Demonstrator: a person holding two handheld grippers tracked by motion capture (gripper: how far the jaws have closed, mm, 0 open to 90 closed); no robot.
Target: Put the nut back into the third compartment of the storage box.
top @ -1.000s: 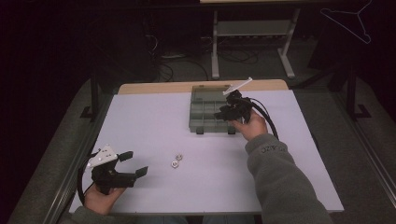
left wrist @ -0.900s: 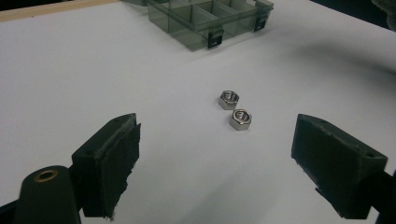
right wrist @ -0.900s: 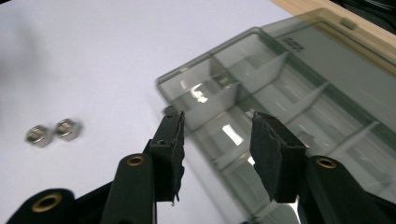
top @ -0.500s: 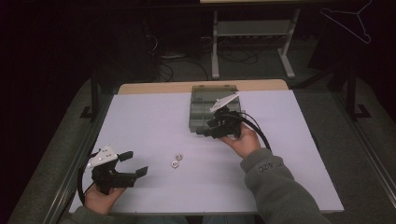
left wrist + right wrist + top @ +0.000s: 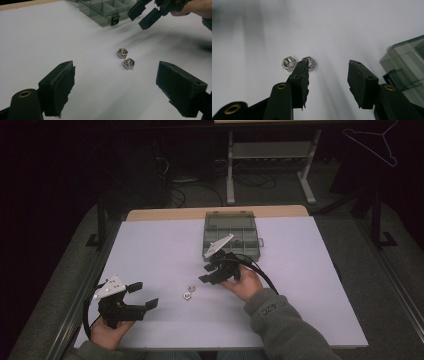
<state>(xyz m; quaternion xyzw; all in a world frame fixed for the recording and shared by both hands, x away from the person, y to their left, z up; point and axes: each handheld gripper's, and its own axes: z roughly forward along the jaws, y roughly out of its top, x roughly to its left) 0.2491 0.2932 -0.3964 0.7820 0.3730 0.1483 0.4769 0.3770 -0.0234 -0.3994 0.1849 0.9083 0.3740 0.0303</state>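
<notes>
Nuts (image 5: 189,292) are waiting on the tabletop (image 5: 150,250) as the right gripper (image 5: 212,272), fingers just opening and empty, is coming down from the box (image 5: 232,232).

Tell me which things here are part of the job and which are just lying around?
Part of the job:
nuts
box
right hand-held gripper, open, heading for the nuts
left hand-held gripper, open, waiting

Just lying around:
hanger
cables on the floor
</notes>
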